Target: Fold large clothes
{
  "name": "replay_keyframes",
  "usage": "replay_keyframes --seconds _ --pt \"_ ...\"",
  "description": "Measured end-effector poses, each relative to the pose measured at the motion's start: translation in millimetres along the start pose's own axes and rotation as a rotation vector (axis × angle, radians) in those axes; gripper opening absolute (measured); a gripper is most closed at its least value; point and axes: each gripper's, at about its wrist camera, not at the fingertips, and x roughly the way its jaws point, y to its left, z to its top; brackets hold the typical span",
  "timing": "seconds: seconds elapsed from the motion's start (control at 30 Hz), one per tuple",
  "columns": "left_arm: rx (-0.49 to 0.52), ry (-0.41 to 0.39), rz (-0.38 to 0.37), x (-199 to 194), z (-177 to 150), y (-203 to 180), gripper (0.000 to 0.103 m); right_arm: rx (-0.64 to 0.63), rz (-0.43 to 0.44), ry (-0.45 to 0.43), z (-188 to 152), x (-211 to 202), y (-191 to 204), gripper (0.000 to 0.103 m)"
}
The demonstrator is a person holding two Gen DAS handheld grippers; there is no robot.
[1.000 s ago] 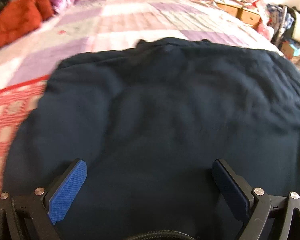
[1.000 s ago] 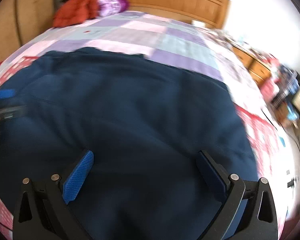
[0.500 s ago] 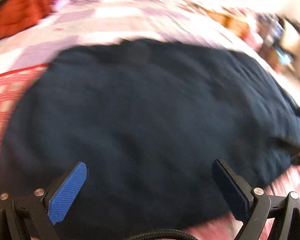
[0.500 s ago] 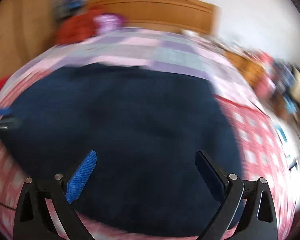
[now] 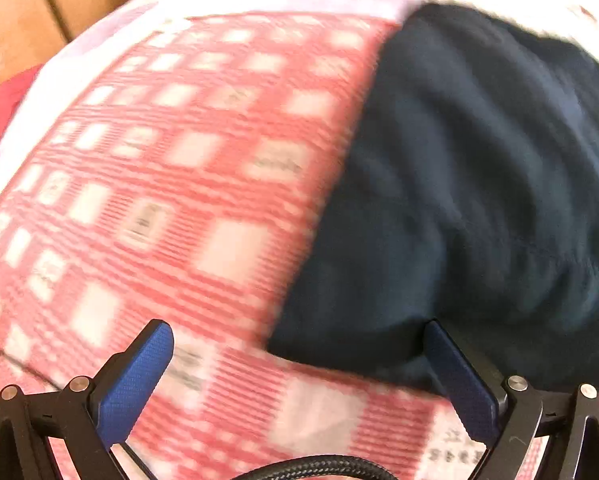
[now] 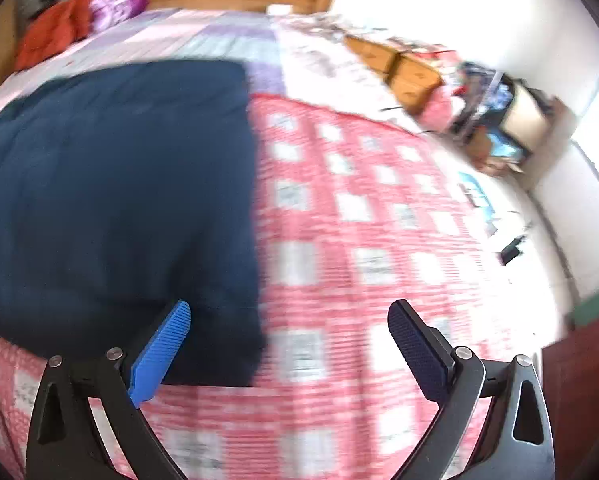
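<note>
Navy garment (image 6: 115,200) blurred, cut off left.

Readable text: none in either view; both are smeared by motion blur.
Red checked bedcover (image 5: 203,184): some of its pale squares carry small dark marks that look like printed characters, seen at the lower right of the left wrist view and in its middle left, but too blurred to read.
Same bedcover, right wrist view (image 6: 371,240): grey smudges sit inside several white squares around the middle of the frame; no letter or number can be made out.
Labels, brands, signs: none legible on anything else in view.
</note>
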Motion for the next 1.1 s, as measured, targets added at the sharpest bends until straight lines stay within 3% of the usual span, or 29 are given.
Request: replay_keyframes --seconds 0.1,0.17,0.27,0.37,0.47,0.6,0.67,0.77,0.83,0.9,1.03,1.07,1.1 --pt "-0.001 -0.083 -0.102 -24 22 -23 0.102 0.006 0.093 -0.088 28 -16 21 0.100" --pt "0.065 -0.122 -0.222 -36 42 -72 0.102 -0.038 0.183 -0.125 58 -19 61 0.100" --pt "0.123 -0.085 -0.385 -32 72 -149 0.102 -0.132 0.356 -0.156 100 -25 139 0.100" --pt "0.126 -0.011 -0.477 -7 98 -200 0.102 -0.211 0.436 -0.148 140 -13 205 0.100" --pt "0.155 0.014 -0.417 24 117 -227 0.102 -0.282 0.401 -0.133 164 8 245 0.100" --pt "0.198 0.016 -0.363 52 144 -237 0.103 -0.358 0.360 -0.069 183 59 268 0.100" --pt "0.236 0.005 -0.291 67 154 -230 0.103 -0.376 0.357 -0.064 190 81 269 0.100" --pt "0.163 0.032 -0.223 92 176 -193 0.103 -0.270 0.313 -0.043 207 111 231 0.100" --pt "0.115 0.056 -0.174 107 186 -171 0.103 -0.206 0.233 -0.025 217 135 195 0.100" --pt "0.058 0.097 -0.170 123 194 -146 0.103 -0.144 0.205 0.005 219 150 156 0.100" --pt "-0.004 0.116 -0.101 126 205 -137 0.102 -0.079 0.123 0.033 219 154 121 0.100" --pt "-0.015 0.104 -0.117 120 206 -143 0.102 -0.072 0.106 0.022 220 150 122 0.100" --pt "0.000 0.084 -0.184 112 205 -154 0.102 -0.082 0.102 -0.011 221 141 128 0.100"
